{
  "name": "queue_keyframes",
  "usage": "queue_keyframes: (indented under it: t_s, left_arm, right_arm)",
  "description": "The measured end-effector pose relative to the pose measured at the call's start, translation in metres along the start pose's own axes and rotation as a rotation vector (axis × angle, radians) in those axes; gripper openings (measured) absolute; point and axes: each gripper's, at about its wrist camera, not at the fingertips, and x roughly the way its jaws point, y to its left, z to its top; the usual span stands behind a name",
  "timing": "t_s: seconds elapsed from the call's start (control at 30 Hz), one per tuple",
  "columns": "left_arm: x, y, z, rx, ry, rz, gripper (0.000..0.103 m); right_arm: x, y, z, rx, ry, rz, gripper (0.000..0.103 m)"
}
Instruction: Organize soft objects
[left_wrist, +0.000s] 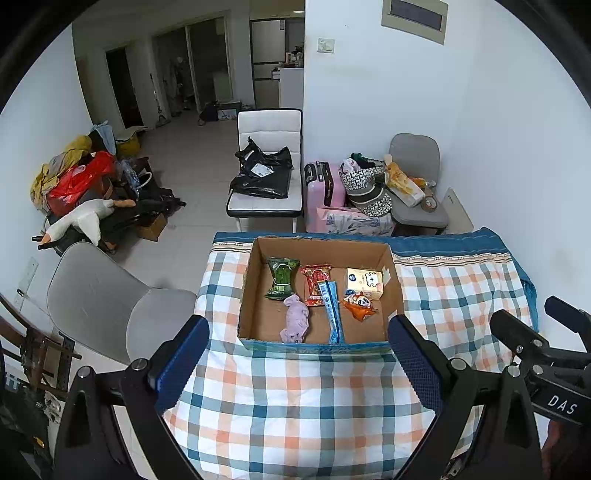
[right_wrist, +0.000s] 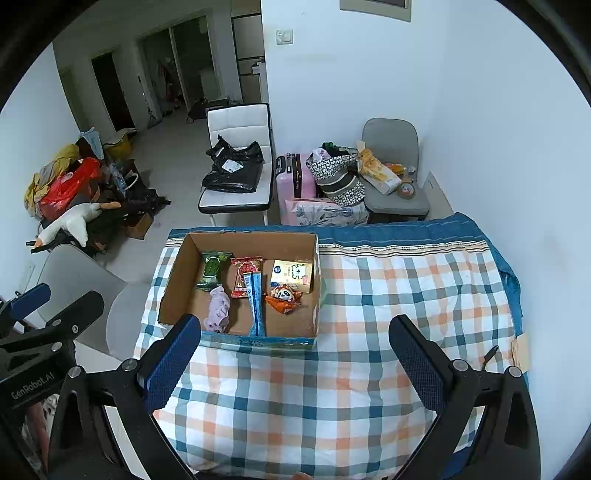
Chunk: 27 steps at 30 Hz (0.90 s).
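An open cardboard box (left_wrist: 395, 291) (right_wrist: 173, 280) sits on a plaid-covered table (left_wrist: 295, 406) (right_wrist: 388, 332). Inside lie a green packet (left_wrist: 281, 277) (right_wrist: 213, 269), a red packet (left_wrist: 317, 283) (right_wrist: 246, 275), a blue tube (left_wrist: 332, 314) (right_wrist: 256, 304), a lilac soft cloth (left_wrist: 295, 319) (right_wrist: 218, 309), an orange panda pouch (left_wrist: 360, 304) (right_wrist: 285, 297) and a yellow tissue pack (left_wrist: 365, 282) (right_wrist: 292, 276). My left gripper (left_wrist: 297, 354) is open and empty, just short of the box's near wall. My right gripper (right_wrist: 295, 356) is open and empty over the cloth right of the box.
A grey chair (left_wrist: 99, 302) (right_wrist: 74, 280) stands left of the table. Behind it are a white chair with black bags (left_wrist: 266, 173), a pink suitcase (left_wrist: 321, 184) and a grey chair with bags (left_wrist: 417, 199). A clutter pile with a plush goose (left_wrist: 81, 221) lies at left.
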Motion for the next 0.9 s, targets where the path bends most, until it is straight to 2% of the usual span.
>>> queue_keyframes:
  t_s: [0.9]
  left_arm:
    - [-0.006, 0.006, -0.012, -0.021, -0.017, 0.038, 0.099]
  right_arm:
    - [-0.004, -0.003, -0.008, 0.023, 0.001, -0.025, 0.103]
